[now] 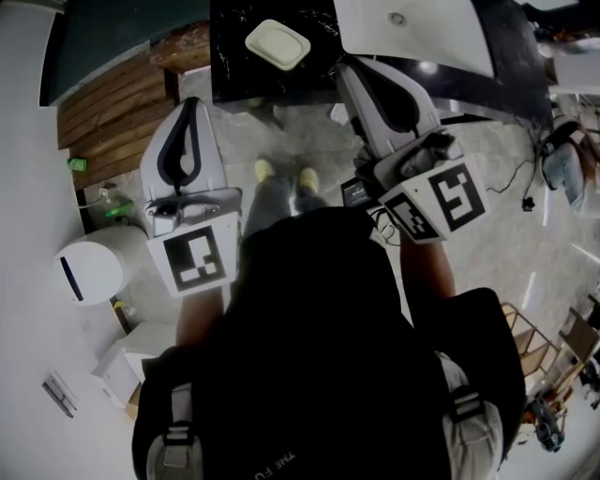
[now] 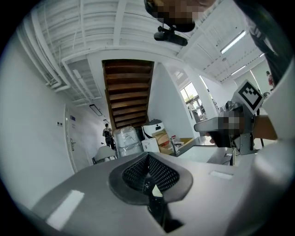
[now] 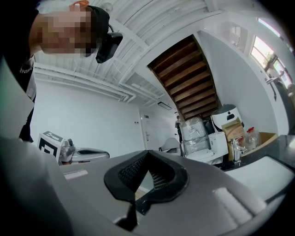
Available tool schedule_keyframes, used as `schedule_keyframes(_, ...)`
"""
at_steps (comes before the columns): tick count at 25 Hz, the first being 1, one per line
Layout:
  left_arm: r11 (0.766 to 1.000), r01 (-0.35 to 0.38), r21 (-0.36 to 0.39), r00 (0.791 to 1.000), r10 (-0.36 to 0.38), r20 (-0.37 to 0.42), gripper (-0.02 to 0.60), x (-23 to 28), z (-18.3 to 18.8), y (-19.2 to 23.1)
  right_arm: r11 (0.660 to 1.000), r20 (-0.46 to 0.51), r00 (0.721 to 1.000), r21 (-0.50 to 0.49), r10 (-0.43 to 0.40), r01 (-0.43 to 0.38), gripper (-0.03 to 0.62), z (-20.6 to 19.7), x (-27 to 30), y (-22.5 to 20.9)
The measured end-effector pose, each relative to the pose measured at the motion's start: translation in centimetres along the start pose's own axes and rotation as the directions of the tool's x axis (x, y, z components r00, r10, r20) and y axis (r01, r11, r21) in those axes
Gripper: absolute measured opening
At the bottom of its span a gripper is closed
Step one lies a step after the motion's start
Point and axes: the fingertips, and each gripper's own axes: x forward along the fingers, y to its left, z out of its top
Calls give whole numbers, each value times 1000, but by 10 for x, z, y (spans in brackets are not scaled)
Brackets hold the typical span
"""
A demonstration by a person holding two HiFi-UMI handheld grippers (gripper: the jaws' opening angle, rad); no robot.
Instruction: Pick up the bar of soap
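Note:
A pale cream bar of soap (image 1: 277,43) lies in a light dish on the black counter (image 1: 234,66) at the top of the head view. My left gripper (image 1: 192,105) points level toward the counter, short of it and to the left of the soap; its jaws meet at the tip (image 2: 148,159) with nothing between them. To the right of the soap my right gripper (image 1: 349,67) reaches the counter's edge, jaws shut and empty (image 3: 147,154). The soap does not show clearly in either gripper view.
A white sink basin (image 1: 412,28) sits in the counter right of the soap, with a faucet (image 3: 236,150). Wooden stairs (image 1: 103,122) run at the left, a round white bin (image 1: 89,267) stands below them. Cables (image 1: 525,178) trail over the floor at right.

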Motion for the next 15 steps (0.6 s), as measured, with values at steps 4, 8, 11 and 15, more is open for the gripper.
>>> schedule_keyframes(4, 1000, 5, 5, 1000, -5, -3, 0, 7, 1, 1, 1000, 0, 1000, -1, -7, 7, 12, 1, 3, -2)
schedule_keyframes(8, 1000, 13, 1, 1000, -13, 3, 0, 17, 0, 3, 1000, -7, 1000, -7, -19, 19, 12, -1, 9, -4)
schedule_keyframes(11, 1000, 24, -4, 1000, -24, 0, 0, 26, -4, 6, 999, -12, 999, -9, -32, 32, 12, -3, 17, -8)
schedule_keyframes(15, 999, 31, -14, 1000, -31, 1, 0, 41, -8, 17, 999, -16, 999, -14, -45, 45, 12, -3, 32, -11)
